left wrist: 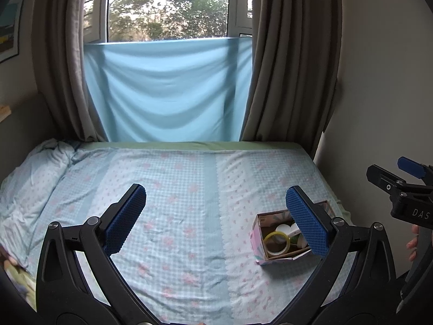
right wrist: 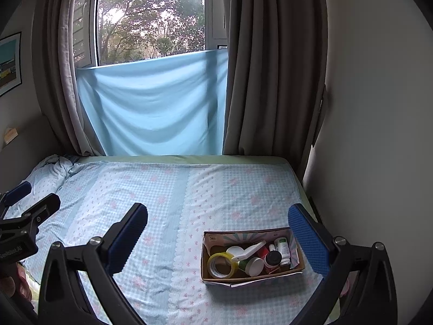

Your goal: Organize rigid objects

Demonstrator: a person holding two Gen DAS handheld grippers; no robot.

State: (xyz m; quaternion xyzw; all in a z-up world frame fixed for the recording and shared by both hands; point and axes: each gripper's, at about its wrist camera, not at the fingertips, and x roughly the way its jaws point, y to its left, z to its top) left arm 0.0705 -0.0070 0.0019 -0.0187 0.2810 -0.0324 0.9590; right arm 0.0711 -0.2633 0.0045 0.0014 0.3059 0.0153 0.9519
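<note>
I'm facing a bed (right wrist: 189,189) in a blue checked floral sheet, pushed against pale walls (right wrist: 379,108). Daylight is coming through the window (right wrist: 151,19) (trees outside), between brown curtains (right wrist: 265,67), its lower half covered by a light-blue cloth (right wrist: 151,103).

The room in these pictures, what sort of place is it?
Most likely a bedroom in a home. A bed with a flowered checked sheet fills the floor, a rumpled quilt lies at its far left, and grey curtains frame a window looking onto trees.

The bed (right wrist: 162,203) lay bare across its middle and left; only the box (right wrist: 251,276) stood near its right edge.
</note>
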